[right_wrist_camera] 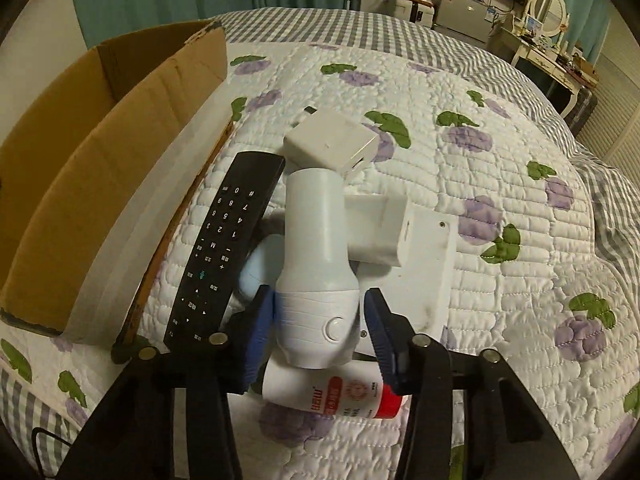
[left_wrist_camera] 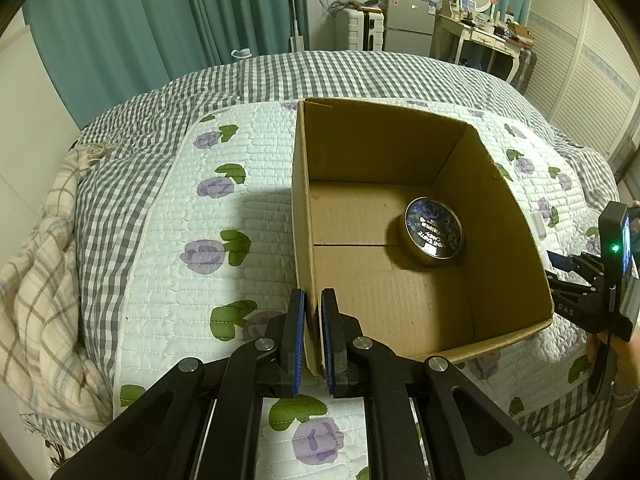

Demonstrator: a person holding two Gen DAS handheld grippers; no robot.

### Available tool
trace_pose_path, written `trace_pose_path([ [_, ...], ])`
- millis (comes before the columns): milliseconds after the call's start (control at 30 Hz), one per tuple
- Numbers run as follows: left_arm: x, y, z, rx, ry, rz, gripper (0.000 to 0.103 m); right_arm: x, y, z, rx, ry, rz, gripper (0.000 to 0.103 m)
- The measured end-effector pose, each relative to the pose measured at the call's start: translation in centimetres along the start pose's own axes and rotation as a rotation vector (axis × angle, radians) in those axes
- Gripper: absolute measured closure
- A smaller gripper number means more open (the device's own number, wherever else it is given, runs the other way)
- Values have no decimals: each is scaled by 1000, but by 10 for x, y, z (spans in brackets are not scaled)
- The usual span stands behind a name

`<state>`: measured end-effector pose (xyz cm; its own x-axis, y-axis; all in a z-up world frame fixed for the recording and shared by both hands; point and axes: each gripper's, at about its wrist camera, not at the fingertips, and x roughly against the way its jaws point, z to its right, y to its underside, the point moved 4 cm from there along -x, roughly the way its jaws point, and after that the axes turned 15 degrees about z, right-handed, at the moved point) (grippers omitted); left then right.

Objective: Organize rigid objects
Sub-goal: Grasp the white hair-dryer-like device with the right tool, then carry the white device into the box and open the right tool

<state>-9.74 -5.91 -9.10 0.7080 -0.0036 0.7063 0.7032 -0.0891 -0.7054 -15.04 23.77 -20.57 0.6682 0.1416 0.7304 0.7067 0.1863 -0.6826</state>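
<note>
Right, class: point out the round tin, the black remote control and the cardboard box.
round tin (left_wrist_camera: 434, 233): left wrist view, centre of its printed lid.
black remote control (right_wrist_camera: 228, 248): right wrist view, on its keypad.
cardboard box (left_wrist_camera: 516, 236): left wrist view, inner right wall.

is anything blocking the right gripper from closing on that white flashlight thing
Nothing visible sits between the fingers and it. The right gripper is open, straddling the white flashlight's wide end. The black remote lies close beside the left finger, outside the gap.
</note>
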Motion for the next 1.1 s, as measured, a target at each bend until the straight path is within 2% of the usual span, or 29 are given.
trace_pose_path([
  [367,1,0,0,-2,-2,-1,95,1,-2,0,6,-4,8,59],
  [700,0,-1,0,-2,-2,-2,95,42,-25,1,2,-13,111,60],
  [833,0,-1,0,-7,-3,-2,95,63,-47,-4,9,-38,160,60],
  [1100,1,-2,1,-4,4,0,95,117,-122,-41,72,-112,309,60],
])
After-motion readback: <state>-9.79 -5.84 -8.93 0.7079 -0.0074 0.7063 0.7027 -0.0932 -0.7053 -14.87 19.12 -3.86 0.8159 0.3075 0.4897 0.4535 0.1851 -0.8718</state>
